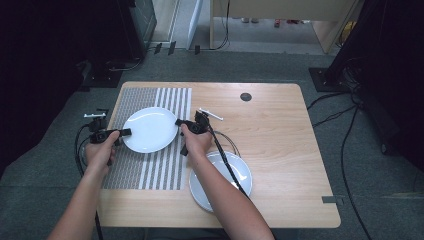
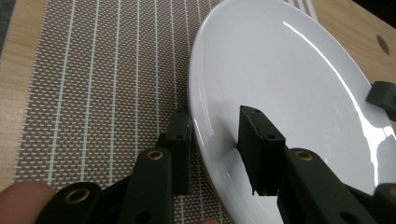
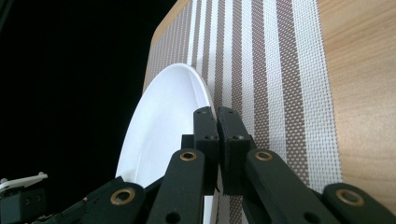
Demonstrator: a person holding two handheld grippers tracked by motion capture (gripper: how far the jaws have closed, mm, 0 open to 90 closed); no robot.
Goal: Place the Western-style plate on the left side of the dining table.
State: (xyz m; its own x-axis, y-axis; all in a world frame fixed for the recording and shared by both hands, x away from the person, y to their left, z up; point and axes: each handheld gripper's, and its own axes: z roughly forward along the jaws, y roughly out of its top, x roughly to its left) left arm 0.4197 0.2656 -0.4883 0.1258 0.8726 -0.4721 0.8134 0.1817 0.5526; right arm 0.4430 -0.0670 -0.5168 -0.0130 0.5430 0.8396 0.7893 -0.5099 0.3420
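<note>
Two grippers, left [image 1: 126, 132] straddling, fingers apart, and right [image 1: 177, 122] clamped on opposite rims, bracket the round white plate [image 1: 149, 129] on the striped woven placemat [image 1: 150, 172], left-centre; seemingly mid-move.

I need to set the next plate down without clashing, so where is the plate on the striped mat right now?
In the high view the plate sits at the placemat's far end, on the table's left, between the left gripper and right gripper.
</note>
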